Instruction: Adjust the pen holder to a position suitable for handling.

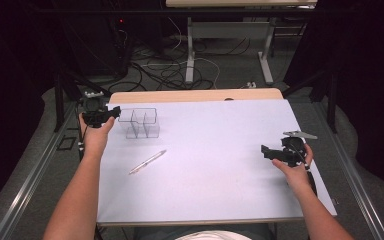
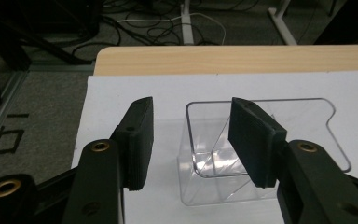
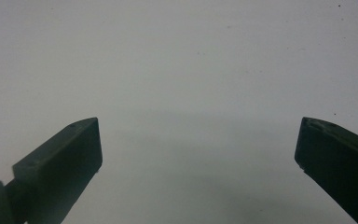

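Reaching toward the clear plastic organiser box with 3 compartments at the far left of the white-covered counter, the left gripper has its fingers apart, lined up with the box's near-left corner, probably to take its wall. The right gripper hovers over bare counter at the right, fingers spread wide and empty, well apart from the slim silver pen lying near the middle-left.

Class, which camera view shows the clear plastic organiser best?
The left gripper view: the clear organiser sits close, its rim and inner divider plain between the open tongs. The high view shows it small, though whole, with its compartments. The right gripper view faces bare white table.
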{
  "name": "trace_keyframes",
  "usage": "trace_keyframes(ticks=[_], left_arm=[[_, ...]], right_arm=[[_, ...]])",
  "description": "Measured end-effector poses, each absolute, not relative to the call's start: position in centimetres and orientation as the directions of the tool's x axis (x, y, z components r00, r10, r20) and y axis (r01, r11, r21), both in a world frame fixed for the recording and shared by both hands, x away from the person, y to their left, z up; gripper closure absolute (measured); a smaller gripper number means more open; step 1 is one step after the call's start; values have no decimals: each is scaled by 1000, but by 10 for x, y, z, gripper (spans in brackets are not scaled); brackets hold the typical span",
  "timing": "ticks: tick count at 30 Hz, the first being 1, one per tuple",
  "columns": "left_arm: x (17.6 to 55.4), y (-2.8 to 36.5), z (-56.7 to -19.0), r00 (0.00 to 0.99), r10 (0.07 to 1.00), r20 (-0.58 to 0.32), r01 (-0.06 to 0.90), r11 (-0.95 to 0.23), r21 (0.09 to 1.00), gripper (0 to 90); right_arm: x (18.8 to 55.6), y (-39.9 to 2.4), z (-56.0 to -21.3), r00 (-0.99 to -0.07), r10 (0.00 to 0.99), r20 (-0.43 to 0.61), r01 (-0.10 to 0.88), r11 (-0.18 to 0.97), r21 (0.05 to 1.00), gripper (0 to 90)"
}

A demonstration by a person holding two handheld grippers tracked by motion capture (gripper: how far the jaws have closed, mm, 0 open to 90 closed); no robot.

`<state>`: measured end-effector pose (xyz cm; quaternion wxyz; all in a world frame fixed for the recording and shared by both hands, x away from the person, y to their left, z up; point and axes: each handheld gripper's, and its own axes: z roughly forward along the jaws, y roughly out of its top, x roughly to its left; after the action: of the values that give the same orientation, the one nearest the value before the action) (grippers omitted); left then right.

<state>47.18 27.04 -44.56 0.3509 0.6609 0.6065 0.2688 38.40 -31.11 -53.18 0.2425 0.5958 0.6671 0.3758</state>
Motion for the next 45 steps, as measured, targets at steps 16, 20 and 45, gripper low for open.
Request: trace_keyframes(ticks=[16, 20, 45], left_arm=[[486, 266, -461, 83, 995, -59, 677, -13, 736, 682], [487, 265, -464, 85, 995, -61, 692, -15, 722, 735], [491, 253, -472, 50, 997, -53, 743, -2, 669, 888]], right_arm=[[385, -310, -535, -179, 976, 121, 624, 18, 782, 3], [385, -309, -536, -183, 976, 122, 626, 20, 779, 9], [386, -307, -538, -198, 973, 115, 636, 38, 771, 12]])
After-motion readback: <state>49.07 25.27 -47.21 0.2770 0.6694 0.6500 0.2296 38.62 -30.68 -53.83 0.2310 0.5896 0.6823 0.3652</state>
